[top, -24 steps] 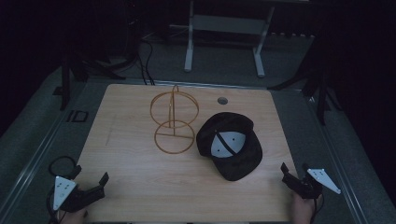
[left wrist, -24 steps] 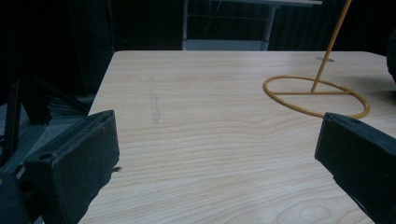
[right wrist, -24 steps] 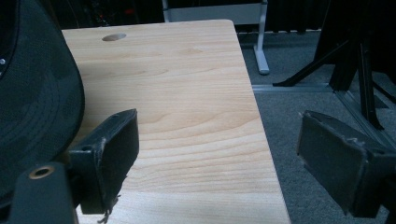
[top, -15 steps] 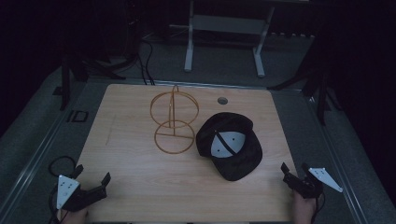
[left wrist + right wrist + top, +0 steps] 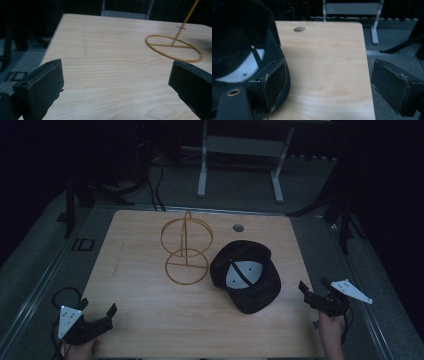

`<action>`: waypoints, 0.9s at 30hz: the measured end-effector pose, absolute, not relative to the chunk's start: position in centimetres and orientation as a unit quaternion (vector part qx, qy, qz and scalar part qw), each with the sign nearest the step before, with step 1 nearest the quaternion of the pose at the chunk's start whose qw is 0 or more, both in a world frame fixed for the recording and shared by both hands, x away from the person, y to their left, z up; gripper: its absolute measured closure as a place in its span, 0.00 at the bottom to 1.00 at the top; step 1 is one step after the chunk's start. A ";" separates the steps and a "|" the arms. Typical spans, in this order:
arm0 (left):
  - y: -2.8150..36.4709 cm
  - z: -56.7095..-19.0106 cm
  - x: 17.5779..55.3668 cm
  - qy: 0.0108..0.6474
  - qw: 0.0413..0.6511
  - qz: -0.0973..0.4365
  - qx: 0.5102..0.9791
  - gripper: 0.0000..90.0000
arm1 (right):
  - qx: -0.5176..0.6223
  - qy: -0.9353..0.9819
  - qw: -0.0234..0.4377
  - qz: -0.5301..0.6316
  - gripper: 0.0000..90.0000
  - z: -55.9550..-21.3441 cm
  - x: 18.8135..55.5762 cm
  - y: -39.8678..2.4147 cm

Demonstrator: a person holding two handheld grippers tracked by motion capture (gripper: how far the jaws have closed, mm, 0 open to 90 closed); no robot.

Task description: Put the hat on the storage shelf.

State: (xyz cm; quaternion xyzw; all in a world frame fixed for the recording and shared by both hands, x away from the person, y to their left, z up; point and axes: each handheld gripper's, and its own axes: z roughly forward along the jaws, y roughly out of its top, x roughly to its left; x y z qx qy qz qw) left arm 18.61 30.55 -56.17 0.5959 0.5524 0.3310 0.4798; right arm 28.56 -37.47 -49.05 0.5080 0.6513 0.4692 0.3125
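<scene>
Holding my left tongs [image 5: 100,319] and my right tongs [image 5: 315,295] wide open, I have nothing in them yet. My black cap [image 5: 246,275] lies upside down on the bench [image 5: 150,320], just beside the gold wire stand [image 5: 186,251]. I think the cap should go on the stand, so nothing is done so far. My right tongs are near the cap's edge. I must grab the cap, lift it, and set it on top.
</scene>
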 end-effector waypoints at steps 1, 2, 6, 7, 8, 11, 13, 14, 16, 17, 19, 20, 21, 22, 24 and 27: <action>30.4 -56.2 18.7 0.552 0.480 0.324 0.600 0.01 | 0.502 0.655 0.314 0.470 0.14 -48.4 28.9 -37.3; 30.3 -56.2 18.7 0.549 0.479 0.322 0.605 0.01 | 0.497 0.658 0.316 0.469 0.14 -47.9 29.2 -37.1; 29.6 -55.9 18.7 0.535 0.469 0.314 0.629 0.01 | 0.481 0.666 0.322 0.470 0.14 -46.4 30.2 -36.2; 29.5 -55.9 18.7 0.532 0.468 0.312 0.633 0.01 | 0.476 0.670 0.322 0.470 0.14 -46.1 30.4 -35.8; 29.4 -55.8 18.7 0.529 0.469 0.309 0.637 0.01 | 0.470 0.674 0.321 0.471 0.14 -45.7 30.6 -35.5; 29.1 -55.8 18.6 0.512 0.474 0.296 0.653 0.01 | 0.455 0.683 0.312 0.479 0.13 -44.7 31.4 -34.7; 29.0 -55.8 18.6 0.510 0.475 0.290 0.656 0.01 | 0.446 0.693 0.314 0.472 0.13 -44.1 32.0 -33.9; 29.0 -55.8 18.6 0.508 0.479 0.286 0.656 0.01 | 0.440 0.697 0.312 0.472 0.13 -43.8 32.4 -33.5; 29.0 -55.8 18.6 0.508 0.482 0.285 0.655 0.01 | 0.432 0.704 0.316 0.468 0.13 -43.2 33.0 -32.6; 29.0 -55.8 18.5 0.507 0.482 0.285 0.656 0.01 | 0.417 0.707 0.316 0.475 0.13 -43.1 33.3 -32.2; 29.0 -55.8 18.5 0.506 0.484 0.286 0.655 0.01 | 0.402 0.720 0.317 0.468 0.13 -42.9 33.8 -31.2; 29.1 -55.7 18.5 0.505 0.486 0.284 0.654 0.01 | 0.395 0.729 0.318 0.459 0.14 -42.9 34.2 -30.7; 29.1 -55.7 18.5 0.506 0.485 0.286 0.654 0.01 | 0.388 0.738 0.316 0.453 0.15 -42.9 34.5 -30.3; 29.1 -55.7 18.5 0.505 0.486 0.286 0.654 0.01 | 0.382 0.747 0.310 0.446 0.15 -43.0 34.9 -29.8; 29.1 -55.7 18.5 0.505 0.486 0.285 0.654 0.01 | 0.369 0.763 0.296 0.440 0.17 -43.2 35.7 -28.9; 29.0 -55.8 18.5 0.503 0.488 0.282 0.655 0.01 | 0.366 0.772 0.287 0.434 0.18 -43.5 36.5 -28.2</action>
